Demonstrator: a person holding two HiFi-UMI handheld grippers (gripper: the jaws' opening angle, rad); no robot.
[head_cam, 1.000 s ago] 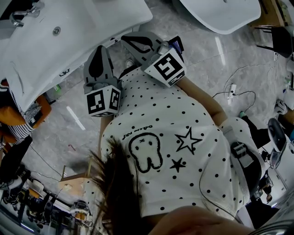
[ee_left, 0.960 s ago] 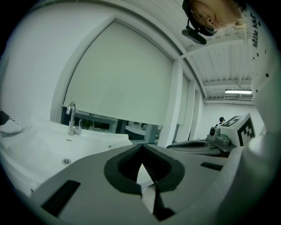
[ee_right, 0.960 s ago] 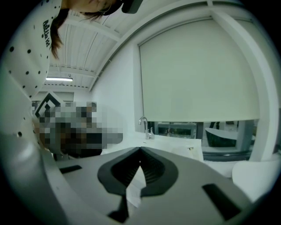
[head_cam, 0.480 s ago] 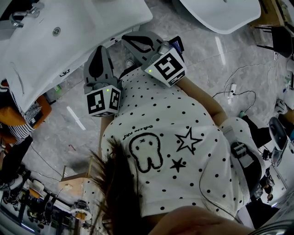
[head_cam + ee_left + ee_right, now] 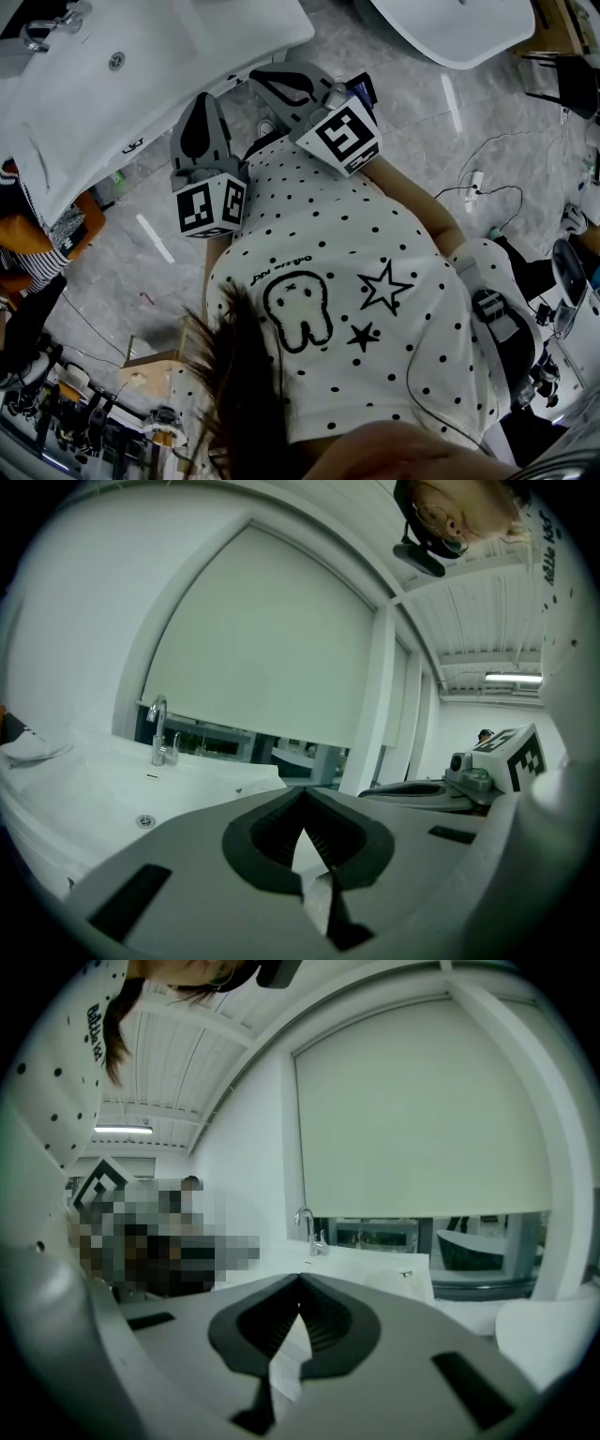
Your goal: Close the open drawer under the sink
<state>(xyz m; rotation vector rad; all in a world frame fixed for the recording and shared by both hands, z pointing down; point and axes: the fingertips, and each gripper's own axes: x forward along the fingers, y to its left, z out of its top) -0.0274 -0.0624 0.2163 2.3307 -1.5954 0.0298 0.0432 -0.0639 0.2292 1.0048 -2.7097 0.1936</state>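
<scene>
My left gripper (image 5: 203,103) has its fingers (image 5: 187,855) closed tight, nothing in them; right gripper (image 5: 267,82) same deal, pressed together and empty; sink (image 5: 141,84) close by.

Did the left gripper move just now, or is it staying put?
No. The left gripper sits in the same spot as before, just below the edge of the white sink, with its jaws together.

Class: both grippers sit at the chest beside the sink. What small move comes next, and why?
Probably reach the left gripper down toward the front edge of the sink. It and the right gripper are shut, empty, touching nothing; the left sits nearer the sink.
</scene>
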